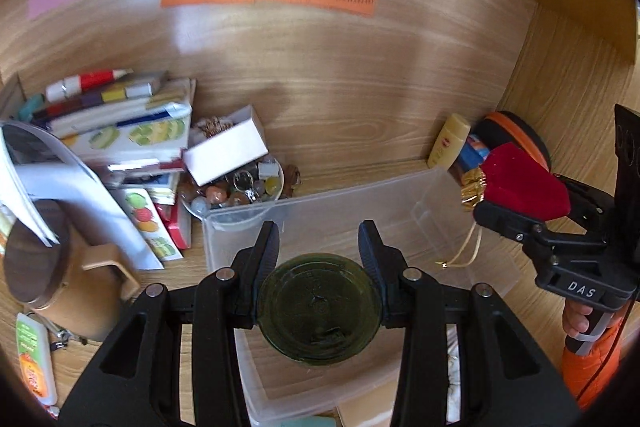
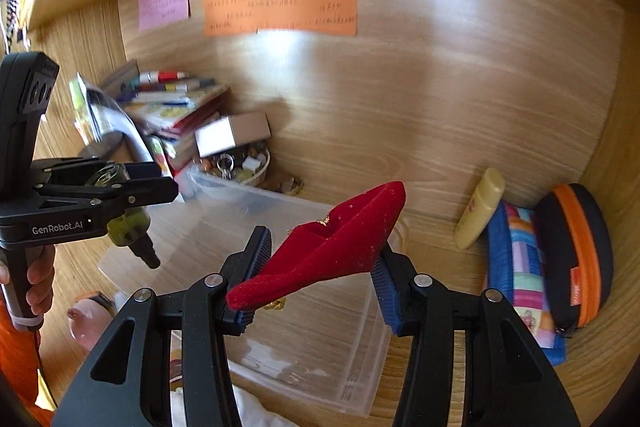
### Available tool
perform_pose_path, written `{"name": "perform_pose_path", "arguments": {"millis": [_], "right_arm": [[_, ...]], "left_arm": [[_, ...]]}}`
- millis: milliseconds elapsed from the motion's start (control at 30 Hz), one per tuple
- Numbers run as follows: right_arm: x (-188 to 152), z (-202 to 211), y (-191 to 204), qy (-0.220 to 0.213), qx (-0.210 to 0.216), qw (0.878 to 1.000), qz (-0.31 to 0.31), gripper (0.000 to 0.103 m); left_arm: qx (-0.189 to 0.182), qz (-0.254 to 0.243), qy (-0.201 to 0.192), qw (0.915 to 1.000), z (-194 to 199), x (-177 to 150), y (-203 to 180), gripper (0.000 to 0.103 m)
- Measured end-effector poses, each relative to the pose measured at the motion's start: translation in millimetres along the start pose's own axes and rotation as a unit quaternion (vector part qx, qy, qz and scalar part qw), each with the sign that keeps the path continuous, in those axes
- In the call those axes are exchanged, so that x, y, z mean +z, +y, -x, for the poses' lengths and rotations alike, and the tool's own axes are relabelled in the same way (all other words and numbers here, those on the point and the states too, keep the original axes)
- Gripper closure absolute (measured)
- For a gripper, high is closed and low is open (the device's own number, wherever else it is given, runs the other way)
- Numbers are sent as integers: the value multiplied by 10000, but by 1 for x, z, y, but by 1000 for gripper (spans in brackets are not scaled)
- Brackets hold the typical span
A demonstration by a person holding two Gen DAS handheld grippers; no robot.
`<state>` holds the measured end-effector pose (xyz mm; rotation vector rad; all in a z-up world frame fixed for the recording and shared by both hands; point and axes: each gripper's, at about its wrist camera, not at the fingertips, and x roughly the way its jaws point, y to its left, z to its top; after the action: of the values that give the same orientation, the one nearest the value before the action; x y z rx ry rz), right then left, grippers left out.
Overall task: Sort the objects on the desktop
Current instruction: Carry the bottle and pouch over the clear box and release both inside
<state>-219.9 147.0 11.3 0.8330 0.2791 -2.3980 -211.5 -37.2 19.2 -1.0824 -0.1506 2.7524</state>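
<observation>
My left gripper (image 1: 320,239) is shut on a small green glass bottle (image 1: 320,307), whose round base faces the camera. It hangs over a clear plastic box (image 1: 304,203) on the wooden desk. In the right wrist view the same bottle (image 2: 128,227) points its black cap downward in the left gripper (image 2: 120,187). My right gripper (image 2: 324,251) is shut on a red velvet heart-shaped case (image 2: 332,247) with gold trim, above the clear box (image 2: 360,347). The left wrist view shows that case (image 1: 520,183) at the right, a gold cord dangling below it.
A stack of booklets (image 1: 132,131), a white carton (image 1: 224,151) and a bowl of beads (image 1: 240,187) crowd the back left. A lidded wooden mug (image 1: 60,267) stands at the left. A yellow bottle (image 2: 480,207), striped pouch (image 2: 520,267) and black-orange zip case (image 2: 576,255) fill the right corner.
</observation>
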Motion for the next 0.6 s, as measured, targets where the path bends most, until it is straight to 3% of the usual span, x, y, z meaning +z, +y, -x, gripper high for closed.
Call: {"name": "perform_pose_path", "arguments": {"millis": [300, 600], "right_arm": [[-4, -40, 1, 559, 150, 9983, 113, 58], [-10, -62, 4, 809, 413, 9958, -96, 58]], "left_arm": [[-53, 38, 347, 9994, -29, -7, 4, 62], [-92, 70, 569, 9983, -45, -13, 11, 62]]}}
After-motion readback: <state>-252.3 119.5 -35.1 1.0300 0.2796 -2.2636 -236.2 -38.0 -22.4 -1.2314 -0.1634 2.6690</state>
